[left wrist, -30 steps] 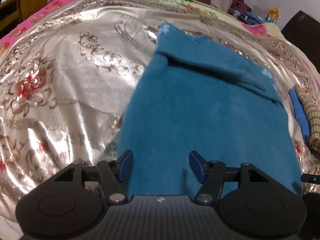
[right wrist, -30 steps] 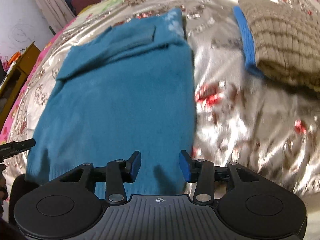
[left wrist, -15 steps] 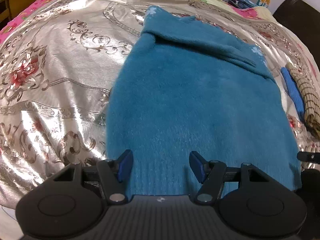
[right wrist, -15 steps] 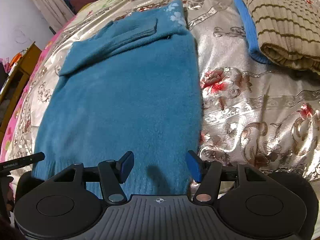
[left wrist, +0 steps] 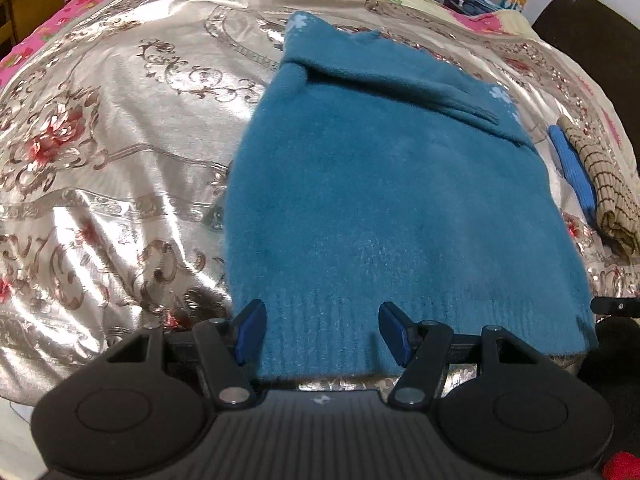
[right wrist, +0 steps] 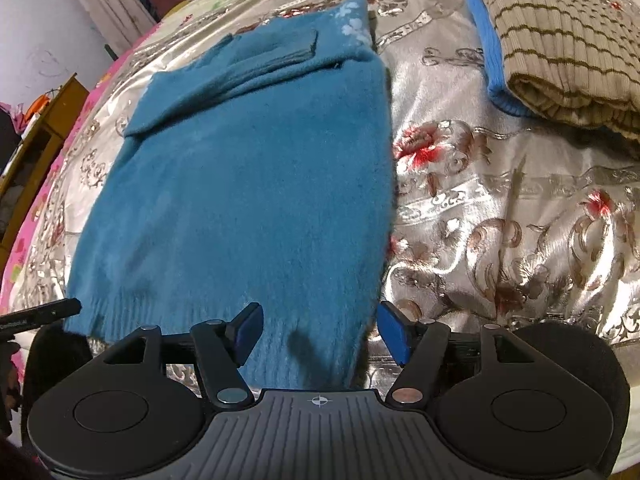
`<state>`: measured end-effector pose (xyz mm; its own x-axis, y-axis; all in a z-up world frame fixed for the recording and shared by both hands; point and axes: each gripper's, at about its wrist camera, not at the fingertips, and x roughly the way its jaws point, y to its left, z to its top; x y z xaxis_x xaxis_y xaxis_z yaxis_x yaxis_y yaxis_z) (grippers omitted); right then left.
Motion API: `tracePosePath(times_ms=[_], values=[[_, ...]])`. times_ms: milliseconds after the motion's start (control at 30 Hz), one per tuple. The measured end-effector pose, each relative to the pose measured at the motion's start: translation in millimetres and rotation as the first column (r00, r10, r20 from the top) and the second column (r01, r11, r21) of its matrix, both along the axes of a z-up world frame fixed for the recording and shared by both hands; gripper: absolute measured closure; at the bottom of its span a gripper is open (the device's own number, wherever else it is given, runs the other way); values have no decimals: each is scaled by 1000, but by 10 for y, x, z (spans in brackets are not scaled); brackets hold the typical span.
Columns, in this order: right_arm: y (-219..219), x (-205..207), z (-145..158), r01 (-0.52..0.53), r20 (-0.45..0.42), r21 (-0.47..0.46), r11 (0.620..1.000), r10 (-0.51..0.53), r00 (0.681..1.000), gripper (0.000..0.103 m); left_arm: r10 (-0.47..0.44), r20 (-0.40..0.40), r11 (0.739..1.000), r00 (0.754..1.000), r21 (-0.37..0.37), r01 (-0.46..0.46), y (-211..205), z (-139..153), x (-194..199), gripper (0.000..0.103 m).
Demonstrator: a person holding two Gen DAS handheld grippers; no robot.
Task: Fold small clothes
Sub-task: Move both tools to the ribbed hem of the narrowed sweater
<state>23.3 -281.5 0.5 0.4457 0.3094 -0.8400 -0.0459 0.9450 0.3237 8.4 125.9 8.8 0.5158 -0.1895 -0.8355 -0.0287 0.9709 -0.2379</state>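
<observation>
A teal fuzzy sweater [left wrist: 384, 208] lies flat on the bed, sleeves folded across its far end, ribbed hem nearest me. It also shows in the right wrist view [right wrist: 248, 184]. My left gripper [left wrist: 322, 334] is open and empty, just above the hem near the sweater's left corner. My right gripper [right wrist: 320, 334] is open and empty, over the hem near the sweater's right corner, its right finger [right wrist: 394, 334] beyond the sweater's edge.
A folded beige striped garment with a blue cuff [right wrist: 560, 44] lies on the bed to the right, also in the left wrist view [left wrist: 600, 184]. The shiny floral bedspread [left wrist: 112, 152] covers the bed. A wooden cabinet [right wrist: 36, 136] stands at far left.
Both grippers have drawn back toward the sweater's hem and lowered. The right gripper's jaws have opened wider. The sweater has not moved.
</observation>
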Motion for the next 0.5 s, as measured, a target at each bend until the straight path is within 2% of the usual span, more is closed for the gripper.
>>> tracePosePath(times_ms=[233, 500], values=[[-61, -22, -45, 28, -12, -3, 1000, -28, 1000, 39, 45, 41, 999, 998, -12, -45, 143, 71, 76, 36], [-92, 24, -146, 46, -48, 17, 999, -46, 998, 39, 54, 17, 998, 998, -19, -54, 187, -57, 173, 36]])
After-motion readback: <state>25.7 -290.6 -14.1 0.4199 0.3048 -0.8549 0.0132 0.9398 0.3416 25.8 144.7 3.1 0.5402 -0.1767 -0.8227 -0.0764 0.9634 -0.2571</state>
